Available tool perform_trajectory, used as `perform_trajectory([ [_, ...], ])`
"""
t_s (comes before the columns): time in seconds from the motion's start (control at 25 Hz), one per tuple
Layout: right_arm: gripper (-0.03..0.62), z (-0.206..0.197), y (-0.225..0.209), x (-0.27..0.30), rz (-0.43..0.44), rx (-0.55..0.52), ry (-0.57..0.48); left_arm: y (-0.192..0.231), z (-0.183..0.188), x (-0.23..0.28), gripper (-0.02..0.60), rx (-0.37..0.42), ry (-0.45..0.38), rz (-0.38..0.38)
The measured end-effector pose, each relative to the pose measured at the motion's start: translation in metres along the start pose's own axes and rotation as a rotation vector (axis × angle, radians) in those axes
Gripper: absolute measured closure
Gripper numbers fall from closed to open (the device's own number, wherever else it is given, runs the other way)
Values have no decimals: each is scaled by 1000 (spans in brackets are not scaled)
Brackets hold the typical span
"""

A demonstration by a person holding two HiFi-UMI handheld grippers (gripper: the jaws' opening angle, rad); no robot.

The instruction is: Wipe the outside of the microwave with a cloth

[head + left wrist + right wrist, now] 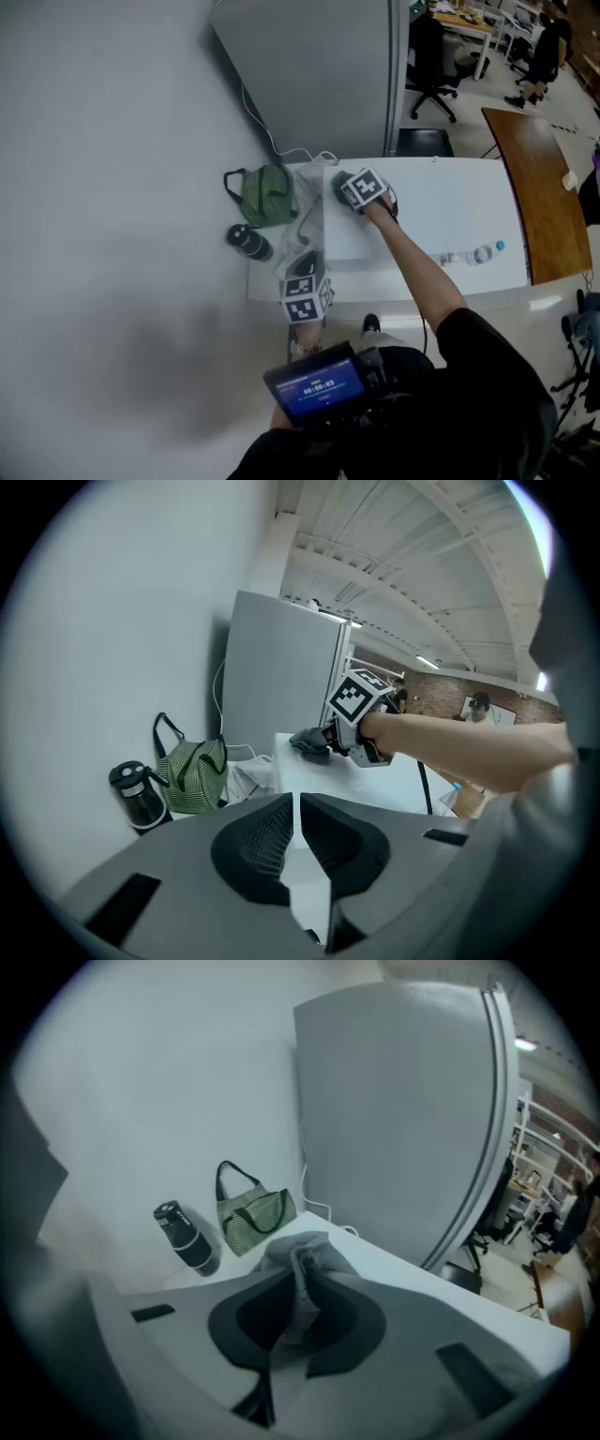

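Grey cloth pinched on the microwave top

The right gripper (298, 1309) has its jaws clamped on a crumpled grey cloth (302, 1265), which bunches up between them and spills just past their tips onto the white microwave (398, 1274) top. The left gripper (296, 808) has its jaws pressed together on nothing. The microwave's white front stands just ahead of the left jaws.

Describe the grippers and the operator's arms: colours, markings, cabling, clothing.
The left gripper and right gripper match: grey moulded bodies with dark, scooped jaw pads. Each carries a white marker cube printed with black square patterns. A black cable hangs from the right gripper. The person wears a black short sleeve on the right arm, with the forearm bare below it.
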State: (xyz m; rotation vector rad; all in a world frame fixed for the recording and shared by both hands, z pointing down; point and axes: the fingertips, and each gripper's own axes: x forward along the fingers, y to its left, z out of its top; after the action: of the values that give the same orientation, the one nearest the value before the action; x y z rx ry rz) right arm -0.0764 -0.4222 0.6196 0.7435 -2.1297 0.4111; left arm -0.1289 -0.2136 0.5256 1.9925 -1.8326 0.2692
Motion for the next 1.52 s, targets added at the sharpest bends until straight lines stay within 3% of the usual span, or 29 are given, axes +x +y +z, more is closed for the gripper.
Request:
perform_trajectory([
  [0.16, 566, -29, -58, -22, -80, 54, 35, -12, 19, 21, 565, 5, -21, -44],
  [0.28, 566, -57, -128, -55, -228, 102, 9, -26, 28, 33, 565, 28, -21, -99],
  [0.48, 566, -140, -217, -113, -342, 281, 42, -56, 31, 51, 565, 49, -14, -187],
  [0.68, 566, -180, -245, -139, -391, 388, 51, -70, 26, 54, 565, 71, 8, -232],
  [0.84, 568, -151, -184, -140, -337, 312, 12, -78, 18, 52, 565, 68, 7, -257],
  [1.04, 568, -67, -22, -96, -8, 168, -103, -64, 20, 46, 565, 68, -5, -223],
  [1.2, 568, -12, 79, -68, 188, 85, -141, -40, 18, 36, 565, 60, 1, -175],
  [1.32, 568, -5, 113, -38, 199, 18, -51, -12, 12, 26, 565, 33, 9, -114],
  [1.52, 566, -33, 98, -18, 112, -3, 33, 8, 2, 21, 565, 14, 23, -76],
])
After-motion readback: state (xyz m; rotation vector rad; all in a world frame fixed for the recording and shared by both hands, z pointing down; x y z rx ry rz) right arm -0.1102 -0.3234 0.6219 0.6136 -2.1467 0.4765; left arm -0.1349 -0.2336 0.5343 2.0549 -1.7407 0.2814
